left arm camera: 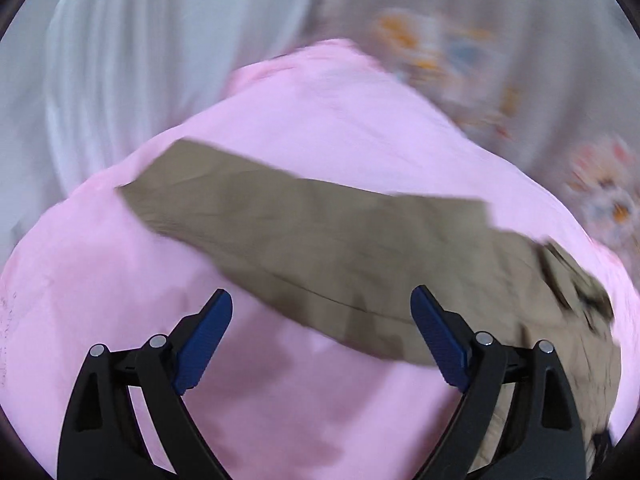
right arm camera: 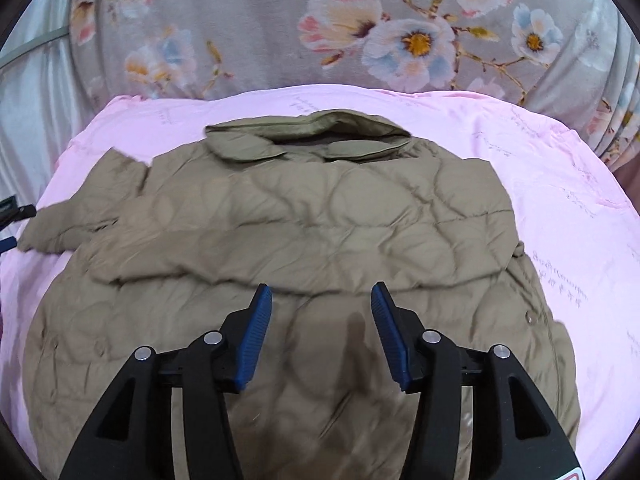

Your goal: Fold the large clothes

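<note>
Nearest in the right wrist view, the right gripper hangs over the lower body of a khaki quilted puffer jacket, its blue ribbed pads parted and clear of the cloth, so the jaws are released with nothing between them. Just past the fingertips one sleeve lies folded crosswise over the jacket's chest, its end towards the left. Snap buttons dot the jacket's front near both side edges. Further on, the collar lies flat at the far end of the garment, open towards the camera. The jacket rests spread on a pale pink sheet with faint printed lettering, which covers the bed, and it fills most of the sheet's middle, leaving pink margins at the left, right and far edges. Beyond the far edge of the pink sheet rises a grey floral-print quilt, and a pale grey curtain hangs at the far left.

From the left wrist view, blurred by motion, the left gripper stands wide, its jaws released and empty above the pink sheet. Between and beyond the fingertips the jacket's other sleeve stretches as a long khaki band from the jacket body at the right edge out towards the left side of the bed. Behind it lie more pink sheet, then white curtain folds at the far left and the floral quilt at the far right.
</note>
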{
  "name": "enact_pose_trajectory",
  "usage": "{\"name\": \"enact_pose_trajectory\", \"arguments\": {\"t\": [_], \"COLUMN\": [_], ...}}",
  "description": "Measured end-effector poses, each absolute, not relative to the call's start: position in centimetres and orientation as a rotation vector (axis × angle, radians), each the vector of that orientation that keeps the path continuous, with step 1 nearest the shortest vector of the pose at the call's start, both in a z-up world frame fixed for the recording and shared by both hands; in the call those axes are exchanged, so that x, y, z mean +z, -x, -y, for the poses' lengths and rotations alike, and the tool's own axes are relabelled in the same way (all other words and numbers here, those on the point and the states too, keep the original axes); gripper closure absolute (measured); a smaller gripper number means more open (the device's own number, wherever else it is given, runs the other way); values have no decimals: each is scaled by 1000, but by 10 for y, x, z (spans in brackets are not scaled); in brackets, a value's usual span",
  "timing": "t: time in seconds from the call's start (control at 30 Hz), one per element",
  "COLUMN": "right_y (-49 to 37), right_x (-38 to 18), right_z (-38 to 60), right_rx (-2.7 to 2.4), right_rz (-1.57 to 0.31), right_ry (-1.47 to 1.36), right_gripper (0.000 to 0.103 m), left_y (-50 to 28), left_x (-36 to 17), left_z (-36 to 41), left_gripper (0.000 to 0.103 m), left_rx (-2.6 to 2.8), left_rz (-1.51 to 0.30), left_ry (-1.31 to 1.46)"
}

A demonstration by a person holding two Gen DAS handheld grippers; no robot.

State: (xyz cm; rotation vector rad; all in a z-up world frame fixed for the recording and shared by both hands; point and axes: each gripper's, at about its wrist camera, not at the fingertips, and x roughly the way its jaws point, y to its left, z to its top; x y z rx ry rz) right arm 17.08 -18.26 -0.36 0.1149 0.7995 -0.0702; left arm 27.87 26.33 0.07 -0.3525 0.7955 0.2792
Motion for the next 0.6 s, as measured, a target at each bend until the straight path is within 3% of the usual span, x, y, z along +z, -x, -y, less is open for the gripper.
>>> {"name": "enact_pose_trajectory", "arguments": {"t": [0.27,0.33,0.37,0.47,0.6], "right_y": [-158,-156,-156,-156,-155], "right_x": [-8,-9,-9,-11,-10], "right_z": [148,147,147,152,157], "right_rx": [-67,-72,-73,-79,-87], "right_rz": [-810,-811,-813,-821,-814], "right_ry": [-54,-50,-54,-78,-106], "right_gripper": [49,49,48,48,48], "left_y": [-313,-318,-322,-328,-320], "left_x": [-40,-44,-45,-43,-9], "left_z": [-347,-349,-347,-346,-332], "left_gripper": [22,34,45,92,99], "left_rx": [299,288,290,299,287], "left_rz": [-866,-860,-863,-865,-785], "left_ry": [620,641,636,613,527]}}
